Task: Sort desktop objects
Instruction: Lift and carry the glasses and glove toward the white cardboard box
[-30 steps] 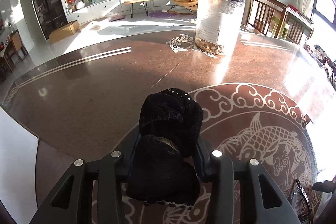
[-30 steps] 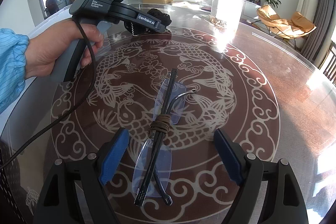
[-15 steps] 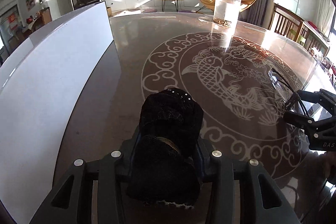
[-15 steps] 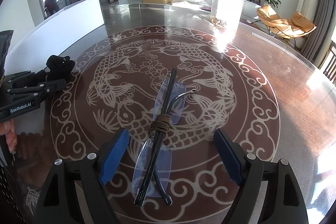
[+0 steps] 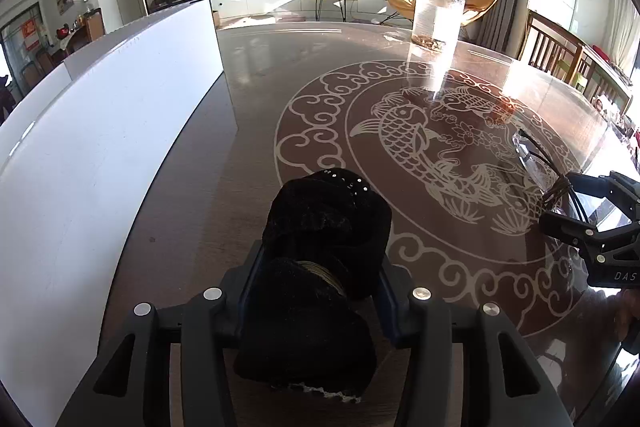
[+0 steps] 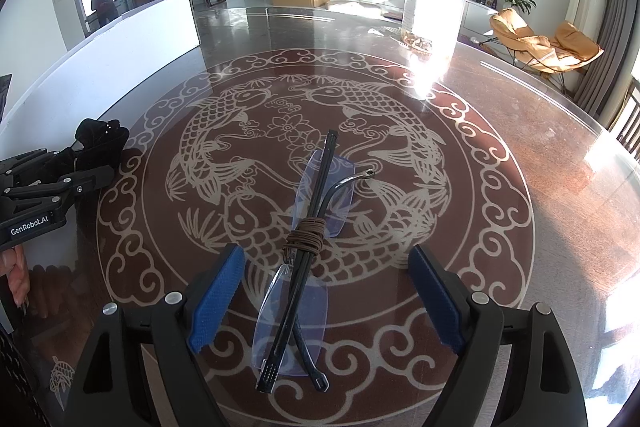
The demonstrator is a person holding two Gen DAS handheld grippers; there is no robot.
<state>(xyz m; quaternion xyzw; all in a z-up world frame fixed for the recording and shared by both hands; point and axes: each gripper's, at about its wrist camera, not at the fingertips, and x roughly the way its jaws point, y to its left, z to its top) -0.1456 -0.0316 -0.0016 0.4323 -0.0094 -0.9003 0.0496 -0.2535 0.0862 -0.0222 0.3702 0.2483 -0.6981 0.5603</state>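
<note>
Left wrist view: left tongs (image 5: 316, 291) clamped on a black fuzzy bundle (image 5: 320, 251), probably a scrunchie or velvet hair tie; small sparkles along its top, a pale coil visible in the fold. Bundle is carried above the bench (image 5: 256, 115), near the bench's left edge, just beside a white board (image 5: 100, 163) that stands along that edge. Whether the bundle touches the glass top cannot be told.

Right wrist view: right tongs (image 6: 324, 291) spread wide, nothing between the pads. Folded rimless glasses (image 6: 308, 259) lie on the bench in the middle of the fish pattern, between the open fingers; temples crossed and tied with a brown cord (image 6: 306, 237). Pads stand clear of the lenses on both sides.

Clear jar (image 6: 434, 11) stands toward the far edge, well apart from both items, in strong glare.

Judgement on step: sorting is under way, one item in hand on the left and one lined up on the right. Left side looks mid-transport toward a spot by the left edge; right side looks staged for a pick, not yet closed.

Next move, as I read it:
- left: lower and set the bundle down by the board, then open
- right: close gently across the tied bridge, not on the lenses; they look thin and slippery, so a light squeeze near the cord seems safest
</note>
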